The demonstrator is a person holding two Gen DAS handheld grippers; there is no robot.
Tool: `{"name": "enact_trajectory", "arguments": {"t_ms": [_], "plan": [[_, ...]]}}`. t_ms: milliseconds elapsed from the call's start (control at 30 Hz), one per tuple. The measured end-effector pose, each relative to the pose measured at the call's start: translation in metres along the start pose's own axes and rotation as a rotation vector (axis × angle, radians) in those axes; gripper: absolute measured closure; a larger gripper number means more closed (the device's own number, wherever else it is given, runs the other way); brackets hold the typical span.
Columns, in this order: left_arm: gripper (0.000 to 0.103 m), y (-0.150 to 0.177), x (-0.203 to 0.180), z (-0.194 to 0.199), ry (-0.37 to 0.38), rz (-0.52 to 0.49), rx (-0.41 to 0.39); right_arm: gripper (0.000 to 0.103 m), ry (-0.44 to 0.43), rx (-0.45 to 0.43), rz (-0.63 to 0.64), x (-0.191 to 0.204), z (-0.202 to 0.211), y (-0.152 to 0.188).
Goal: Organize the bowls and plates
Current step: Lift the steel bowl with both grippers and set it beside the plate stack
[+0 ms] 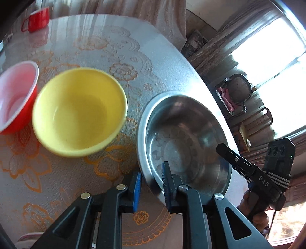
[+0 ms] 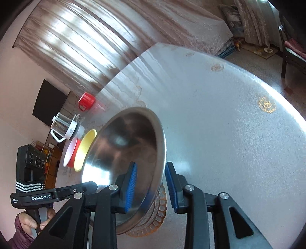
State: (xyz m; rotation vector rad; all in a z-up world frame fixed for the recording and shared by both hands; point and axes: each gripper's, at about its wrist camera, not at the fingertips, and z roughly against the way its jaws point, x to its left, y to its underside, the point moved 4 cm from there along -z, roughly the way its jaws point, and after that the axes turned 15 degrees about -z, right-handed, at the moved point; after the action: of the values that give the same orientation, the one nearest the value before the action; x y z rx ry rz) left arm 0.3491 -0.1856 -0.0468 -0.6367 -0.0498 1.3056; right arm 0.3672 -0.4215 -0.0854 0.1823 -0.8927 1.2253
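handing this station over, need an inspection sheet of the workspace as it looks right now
surface: round table under a glossy floral cover.
job's things: steel bowl, yellow bowl, red bowl in a row.
clutter: red mug; clear jug at the far edge.
grippers: left gripper straddles the steel bowl's rim, grip not clear; right gripper straddles the opposite rim, pads apart from it.
cables: nothing seen.
surroundings: curtains, dark screen, chair.
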Motion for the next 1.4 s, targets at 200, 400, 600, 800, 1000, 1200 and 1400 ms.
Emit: {"name": "enact_trajectory", "arguments": {"t_ms": [200,400,600,800,1000,1200,1400], "plan": [[0.088,0.005,0.003,0.005,-0.05,-0.046,-0.063,0.091,0.159,-0.126,0.107,0.011,0.012,0.007],[0.087,0.029,-0.013,0.013,-0.047,-0.046,-0.077,0.091,0.136,-0.144,0.086,0.007,0.024,0.024],[0.087,0.058,-0.026,0.039,-0.023,-0.075,-0.097,0.091,0.107,-0.083,0.087,0.01,0.052,0.054],[0.085,0.09,-0.03,0.045,0.02,-0.088,-0.076,0.091,0.069,-0.059,0.108,0.012,0.069,0.077],[0.084,0.108,-0.039,0.049,0.042,-0.11,-0.065,0.09,0.091,-0.022,0.13,0.001,0.075,0.095],[0.083,0.114,-0.048,0.048,0.037,-0.142,-0.081,0.089,0.09,-0.018,0.131,-0.01,0.08,0.1],[0.077,0.114,-0.046,0.056,0.049,-0.124,-0.126,0.075,0.091,-0.041,0.169,-0.003,0.094,0.102]]}}
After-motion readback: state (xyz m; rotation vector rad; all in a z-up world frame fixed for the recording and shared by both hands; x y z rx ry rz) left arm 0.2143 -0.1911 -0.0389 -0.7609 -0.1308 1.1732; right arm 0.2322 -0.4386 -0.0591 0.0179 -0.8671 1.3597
